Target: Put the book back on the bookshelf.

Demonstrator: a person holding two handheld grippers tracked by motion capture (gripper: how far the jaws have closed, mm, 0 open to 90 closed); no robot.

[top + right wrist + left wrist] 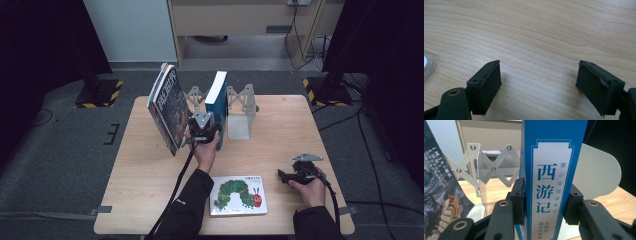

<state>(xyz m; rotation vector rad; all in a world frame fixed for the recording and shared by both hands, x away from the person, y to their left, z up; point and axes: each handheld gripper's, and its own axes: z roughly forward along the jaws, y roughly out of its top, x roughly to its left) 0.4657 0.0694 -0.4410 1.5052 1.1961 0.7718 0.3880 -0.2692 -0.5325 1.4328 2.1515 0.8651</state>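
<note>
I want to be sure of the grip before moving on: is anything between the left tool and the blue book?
Nothing visible. In the left gripper view the left tool has its pads on both sides of the blue book at the spine, with nothing in between. The dark-covered book leans to one side, apart from them.

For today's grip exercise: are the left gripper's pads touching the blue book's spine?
Touching. In the left gripper view, both pads press against the blue book.

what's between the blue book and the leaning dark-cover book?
In the left gripper view, the white scissor-lattice bookend and bare table lie between the blue book and the leaning dark-cover book.
</note>
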